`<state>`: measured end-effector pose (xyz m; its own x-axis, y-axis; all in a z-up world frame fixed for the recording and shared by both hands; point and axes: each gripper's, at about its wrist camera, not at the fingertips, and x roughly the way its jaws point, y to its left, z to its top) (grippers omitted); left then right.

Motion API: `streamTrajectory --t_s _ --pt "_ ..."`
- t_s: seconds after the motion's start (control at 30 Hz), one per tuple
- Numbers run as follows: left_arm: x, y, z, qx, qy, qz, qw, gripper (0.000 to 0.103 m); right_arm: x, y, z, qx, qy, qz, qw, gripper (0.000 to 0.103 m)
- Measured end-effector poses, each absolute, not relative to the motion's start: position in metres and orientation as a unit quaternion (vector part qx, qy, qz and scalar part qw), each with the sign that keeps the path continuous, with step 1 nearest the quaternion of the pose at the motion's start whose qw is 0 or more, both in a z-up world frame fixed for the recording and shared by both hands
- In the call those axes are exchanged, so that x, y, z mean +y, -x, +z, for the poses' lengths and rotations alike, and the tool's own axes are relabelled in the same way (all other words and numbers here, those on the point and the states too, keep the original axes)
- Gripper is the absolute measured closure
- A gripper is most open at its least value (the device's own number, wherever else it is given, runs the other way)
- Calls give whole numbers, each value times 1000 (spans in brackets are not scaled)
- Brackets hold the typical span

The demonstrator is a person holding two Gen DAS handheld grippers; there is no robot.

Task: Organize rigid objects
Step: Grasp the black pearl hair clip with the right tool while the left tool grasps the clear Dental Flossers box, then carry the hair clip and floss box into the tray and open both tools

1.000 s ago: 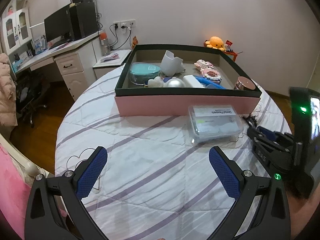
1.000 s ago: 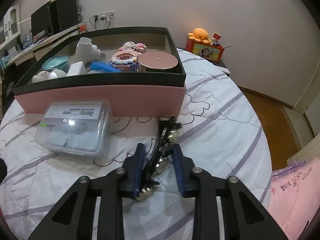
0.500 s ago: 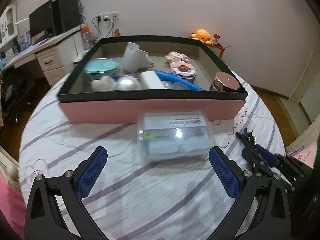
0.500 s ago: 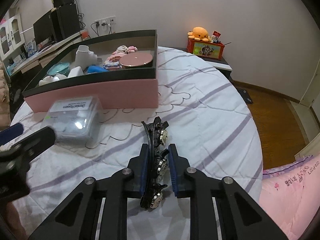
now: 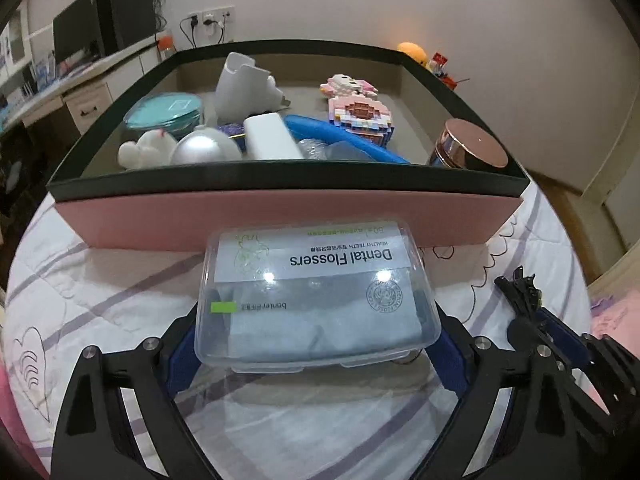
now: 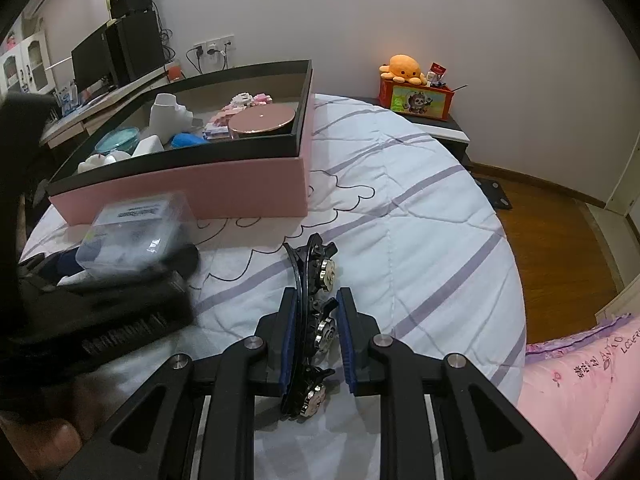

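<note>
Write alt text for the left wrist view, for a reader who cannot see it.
A clear plastic Dental Flossers box lies on a striped white quilt between the blue-padded fingers of the left gripper, which have just been closing around it. Behind it stands a pink storage box with a black rim, holding toys and containers. At right, the right gripper holds a dark hair clip.

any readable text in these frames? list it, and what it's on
"Dental Flossers", upside down: label of clear box
"HEALTHY TEETH": same label, small print above
Green line, round seal, line by green tab: too small to read
Letters on pink pillow: partly legible, unsure
Orange box: picture only, no words
</note>
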<state>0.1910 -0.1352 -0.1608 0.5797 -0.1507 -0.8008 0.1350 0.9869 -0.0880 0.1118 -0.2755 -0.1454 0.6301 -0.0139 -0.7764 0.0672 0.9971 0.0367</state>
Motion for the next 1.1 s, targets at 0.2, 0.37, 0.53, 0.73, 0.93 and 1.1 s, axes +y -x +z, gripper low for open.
streamTrajectory --t_s 0.2,0.37,0.53,0.73,0.93,1.1 --pt "-110 -173 -147 433 9 -75 898 9 -272 -108 -136 423 -38 -10 905 84" --pt "-89 -161 -128 417 14 -74 906 9 -259 -103 -118 409 -34 1 912 84" --pt "-73 -152 -110 399 17 -71 914 9 -240 -100 -95 390 -24 15 920 84" --pt "-59 -161 -81 370 13 -68 927 9 -225 -110 -52 350 -23 45 935 84" --pt "-56 -195 -55 341 -2 -65 938 9 -213 -154 -22 327 -12 64 943 84" --pt "-57 -229 -55 335 -9 -53 941 9 -203 -202 -21 339 5 71 938 84"
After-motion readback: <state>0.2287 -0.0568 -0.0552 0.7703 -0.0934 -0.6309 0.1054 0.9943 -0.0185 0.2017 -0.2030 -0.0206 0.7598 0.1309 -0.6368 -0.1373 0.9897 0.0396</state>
